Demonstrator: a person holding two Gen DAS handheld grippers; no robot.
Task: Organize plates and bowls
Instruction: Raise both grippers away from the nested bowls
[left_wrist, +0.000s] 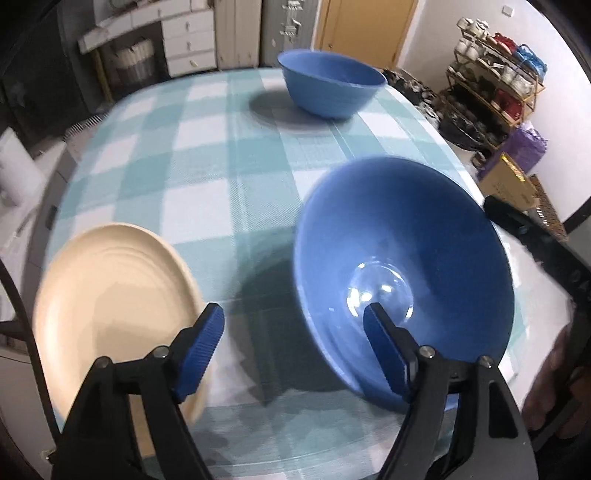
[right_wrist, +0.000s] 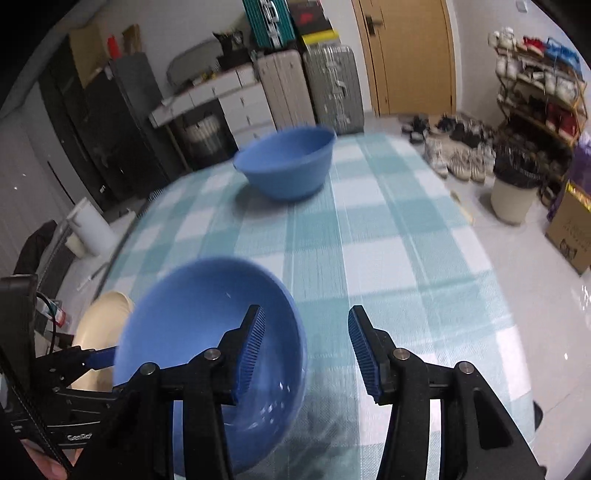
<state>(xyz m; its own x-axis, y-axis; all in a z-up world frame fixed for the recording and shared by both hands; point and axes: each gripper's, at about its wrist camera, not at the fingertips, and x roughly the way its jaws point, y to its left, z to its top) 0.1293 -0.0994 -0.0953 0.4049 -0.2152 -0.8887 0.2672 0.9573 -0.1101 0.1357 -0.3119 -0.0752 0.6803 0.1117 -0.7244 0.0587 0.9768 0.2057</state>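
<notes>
A near blue bowl (left_wrist: 406, 266) stands on the checked tablecloth (left_wrist: 207, 166). It also shows in the right wrist view (right_wrist: 192, 317). A second blue bowl (left_wrist: 330, 85) stands at the far end of the table, and it shows too in the right wrist view (right_wrist: 286, 162). A cream plate (left_wrist: 110, 306) lies at the near left, partly hidden behind the near bowl in the right wrist view (right_wrist: 99, 325). My left gripper (left_wrist: 293, 332) is open, one finger over the plate, the other over the near bowl. My right gripper (right_wrist: 306, 339) is open and empty, its left finger over the near bowl's rim.
The tablecloth's right edge (right_wrist: 480, 266) drops to a tiled floor with a bin (right_wrist: 513, 192), a cardboard box (right_wrist: 572, 229), shoes and a shoe rack (right_wrist: 543, 92). Suitcases (right_wrist: 306, 88) and drawers stand behind the table.
</notes>
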